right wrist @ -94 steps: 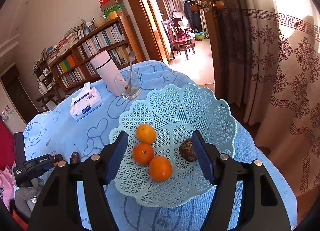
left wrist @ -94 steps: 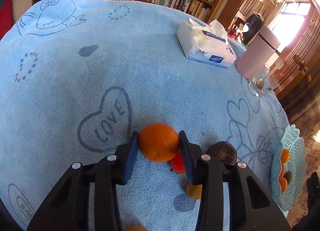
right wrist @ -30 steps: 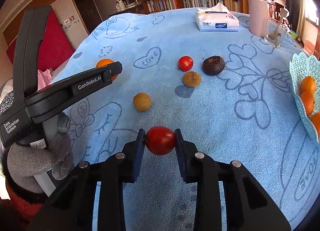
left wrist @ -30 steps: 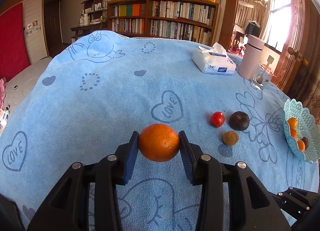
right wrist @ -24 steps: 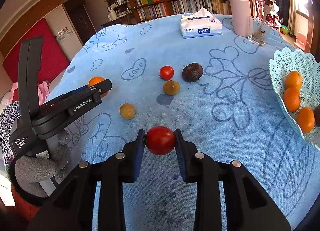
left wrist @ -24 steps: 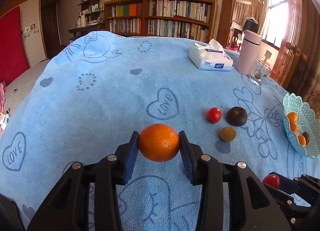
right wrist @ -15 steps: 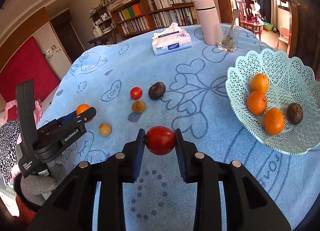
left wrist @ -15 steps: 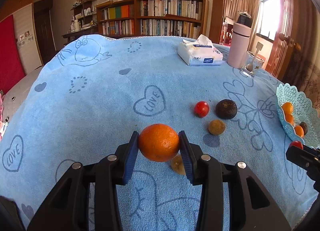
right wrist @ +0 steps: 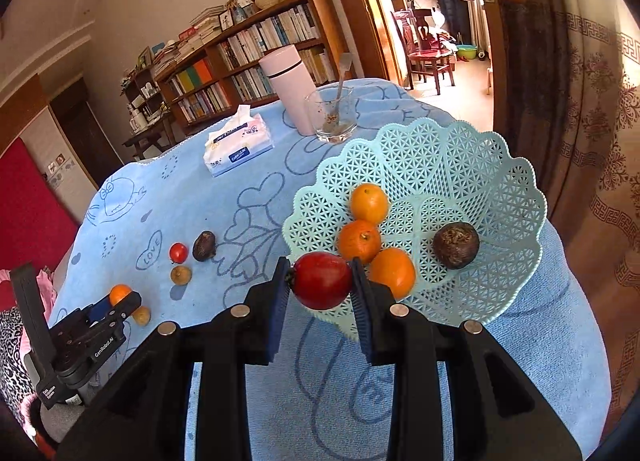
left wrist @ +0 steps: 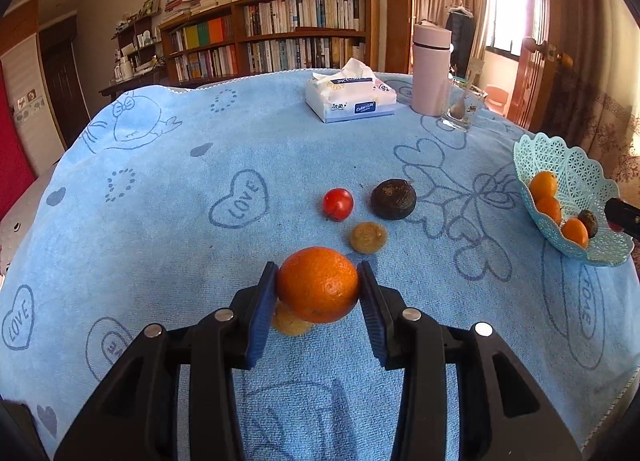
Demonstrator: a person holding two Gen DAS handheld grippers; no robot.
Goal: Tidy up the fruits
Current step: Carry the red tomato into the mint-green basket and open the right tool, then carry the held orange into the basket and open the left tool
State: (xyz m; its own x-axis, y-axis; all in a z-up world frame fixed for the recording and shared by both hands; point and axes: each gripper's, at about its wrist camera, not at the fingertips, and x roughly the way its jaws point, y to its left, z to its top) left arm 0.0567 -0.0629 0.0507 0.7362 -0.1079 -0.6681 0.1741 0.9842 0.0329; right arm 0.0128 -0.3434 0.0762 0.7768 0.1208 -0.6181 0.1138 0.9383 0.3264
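My left gripper (left wrist: 319, 288) is shut on an orange (left wrist: 318, 290), held above the blue cloth. A red tomato (left wrist: 338, 203), a dark passion fruit (left wrist: 393, 198) and two small tan fruits (left wrist: 368, 237) lie on the cloth ahead. My right gripper (right wrist: 320, 281) is shut on a red tomato (right wrist: 322, 280), held at the near rim of the pale green lattice basket (right wrist: 472, 165). The basket holds three oranges (right wrist: 359, 241) and a dark passion fruit (right wrist: 455, 245). The basket also shows at the right of the left wrist view (left wrist: 576, 165).
A tissue pack (left wrist: 351, 102), a pink flask (left wrist: 431, 70) and a glass with a spoon (left wrist: 460, 115) stand at the far side of the table. The table edge drops off just right of the basket. Bookshelves (left wrist: 280, 41) stand behind.
My right gripper has carried the tomato right, up to the basket's near rim. My left gripper has moved forward with the orange, toward the loose fruits.
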